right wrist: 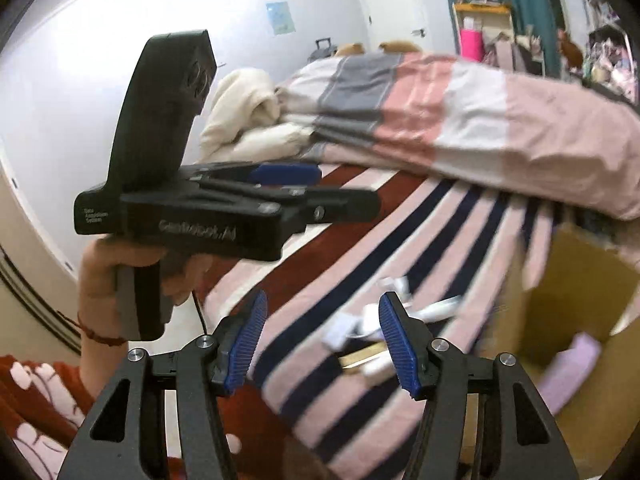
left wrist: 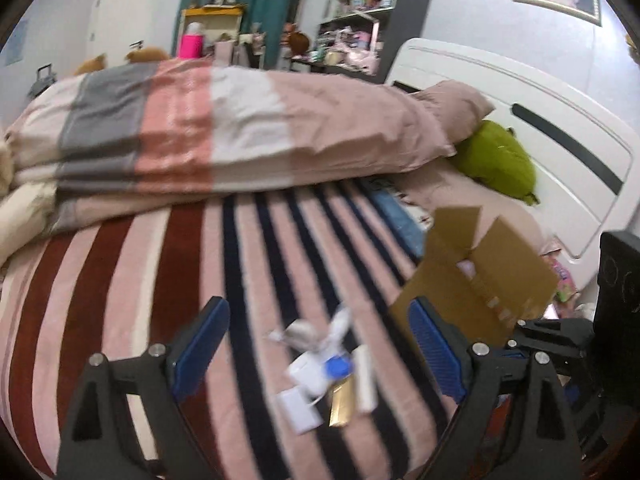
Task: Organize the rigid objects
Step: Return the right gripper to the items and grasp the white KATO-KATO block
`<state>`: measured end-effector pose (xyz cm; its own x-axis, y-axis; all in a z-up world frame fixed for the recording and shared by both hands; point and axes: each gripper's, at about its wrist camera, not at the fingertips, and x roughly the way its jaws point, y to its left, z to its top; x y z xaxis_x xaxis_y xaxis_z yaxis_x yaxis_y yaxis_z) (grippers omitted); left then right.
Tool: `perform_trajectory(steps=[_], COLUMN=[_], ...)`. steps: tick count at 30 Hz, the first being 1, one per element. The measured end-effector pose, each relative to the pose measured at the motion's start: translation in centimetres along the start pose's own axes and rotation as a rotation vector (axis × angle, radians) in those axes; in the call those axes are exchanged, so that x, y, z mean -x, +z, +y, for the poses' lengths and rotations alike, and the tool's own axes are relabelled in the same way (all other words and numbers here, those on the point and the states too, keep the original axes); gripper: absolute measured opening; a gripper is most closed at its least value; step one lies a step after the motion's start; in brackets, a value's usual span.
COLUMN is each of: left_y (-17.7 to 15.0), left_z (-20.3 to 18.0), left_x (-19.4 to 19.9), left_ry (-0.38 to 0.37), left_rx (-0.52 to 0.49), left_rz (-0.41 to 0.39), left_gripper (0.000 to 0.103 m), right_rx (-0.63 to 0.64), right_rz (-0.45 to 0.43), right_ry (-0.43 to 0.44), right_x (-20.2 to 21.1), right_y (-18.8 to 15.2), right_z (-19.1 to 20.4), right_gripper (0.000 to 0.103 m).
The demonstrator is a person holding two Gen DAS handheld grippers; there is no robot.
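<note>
My left gripper (left wrist: 320, 356) hangs spread and empty directly over the small white boxes and gold rectangular packet (left wrist: 342, 398) mid-bed; the brown cardboard box (left wrist: 476, 280) lies rightward, toward the headboard edge. My right gripper (right wrist: 322, 340), also spread and empty, is farther.

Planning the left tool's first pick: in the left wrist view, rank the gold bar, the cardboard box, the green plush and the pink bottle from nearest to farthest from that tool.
1. Gold bar: on the striped bedsheet between the left tool's open fingers.
2. Cardboard box: ahead, to the right.
3. Green plush: farther right, by the headboard.
4. Pink bottle: beyond the bed, across the room.
</note>
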<state>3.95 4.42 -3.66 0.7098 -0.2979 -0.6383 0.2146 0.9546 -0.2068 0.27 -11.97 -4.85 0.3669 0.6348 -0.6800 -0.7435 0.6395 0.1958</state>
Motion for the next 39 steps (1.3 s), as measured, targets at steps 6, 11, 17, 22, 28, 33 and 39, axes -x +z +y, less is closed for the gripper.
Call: perform_trajectory(steps=[6,11,17,22,28,33,39], left_y=[-4.6,-7.2,-8.4,-8.3,-8.4,-8.2,-8.1], left_z=[3.1,3.9,3.9,4.1,4.2,4.1,4.1], left_x=[-1.5,-2.3,-2.4,-2.3,-2.0,-1.7,-1.5], left_ry=[0.011,0.012,-0.013,-0.019,-0.024,-0.028,-0.017], left_rx=[0.053,0.091,0.102,0.104,0.106,0.097,0.091], left_rz=[0.039,0.048,0.046,0.036,0.026,0.018,0.018], left_gripper=[0.089,0.089,0.089,0.089,0.089,0.089,0.089], right_rx=[-0.210,-0.352,-0.374,-0.374,-0.296,-0.396,-0.458], right_rz=[-0.023,-0.057,-0.098,-0.070,-0.040,-0.017,-0.005], right_ry=[-0.193,-0.337,-0.470,-0.471,-0.487,-0.369,-0.432], right_x=[-4.5,-6.9,-8.6,-10.1,-8.1,-5.8,-5.4], right_y=[-5.1,-8.3,-9.1,-9.4,-10.2,-11.0,-11.6], right_z=[-1.2,-3.0,-4.1,-4.6,-3.3,-4.0,-4.9], right_gripper=[0.055,0.055,0.054,0.031,0.013,0.013,0.016])
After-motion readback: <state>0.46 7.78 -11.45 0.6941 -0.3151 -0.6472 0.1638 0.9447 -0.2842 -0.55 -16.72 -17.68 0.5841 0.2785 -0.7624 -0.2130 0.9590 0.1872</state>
